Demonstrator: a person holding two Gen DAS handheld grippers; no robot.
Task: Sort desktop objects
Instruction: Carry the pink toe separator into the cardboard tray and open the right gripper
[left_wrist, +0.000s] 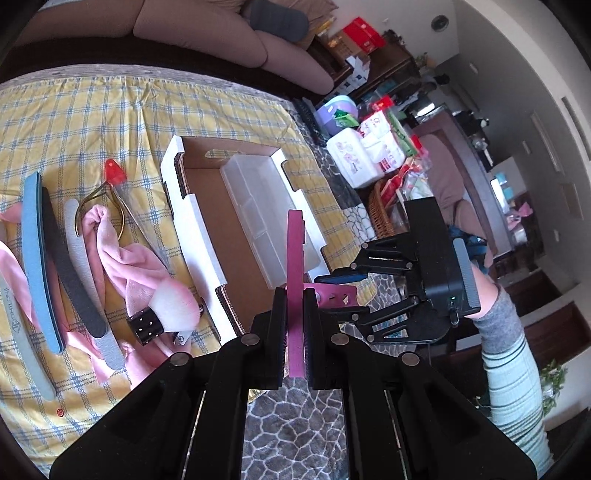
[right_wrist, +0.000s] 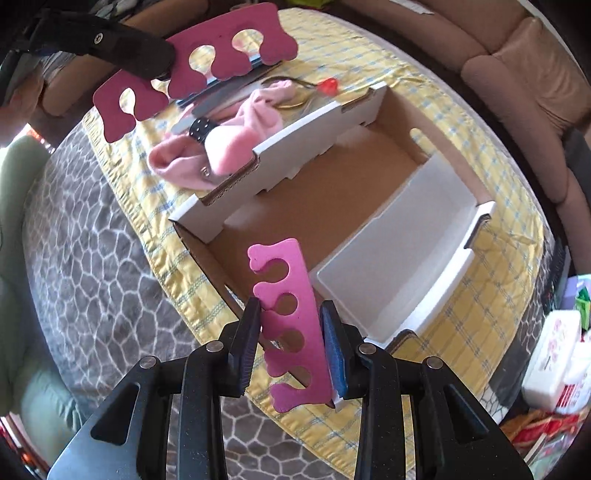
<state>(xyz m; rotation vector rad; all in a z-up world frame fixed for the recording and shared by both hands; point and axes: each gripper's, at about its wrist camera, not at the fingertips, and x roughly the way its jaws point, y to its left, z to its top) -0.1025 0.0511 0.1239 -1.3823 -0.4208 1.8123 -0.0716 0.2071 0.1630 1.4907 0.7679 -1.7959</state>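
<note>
Left gripper (left_wrist: 294, 325), low centre of the left wrist view: jaws pinched onto a pink toe separator (left_wrist: 295, 280), seen edge-on and standing upright between the pads. Same piece at upper left of the right wrist view, a darker double-rowed foam shape (right_wrist: 192, 70) hanging in the air above the table. Probably gripped by one end so the rest can be lowered clear of the fingers.

Right gripper (right_wrist: 291, 339), low centre of its own view: closed on a second toe separator (right_wrist: 286, 325), brighter pink, flat face toward the camera, clamped across its narrow width with the top lobe sticking up. Also visible at centre right of the left view, held level with the left one, just beside it.

Beyond both, mid-frame: an open cardboard box (right_wrist: 295, 147) with white outer walls and brown floor, a clear plastic tray (right_wrist: 399, 258) set along one side. Likely the destination, both separators hovering over its near end.

Farther out, left part of the left view: nail files (left_wrist: 40, 258) laid side by side, cuticle nippers (left_wrist: 99, 199) with a red cap, a pink cloth (left_wrist: 122, 254) and a dusting brush (left_wrist: 166, 306), all on the yellow checked tablecloth (left_wrist: 74, 122), not yet sorted.
</note>
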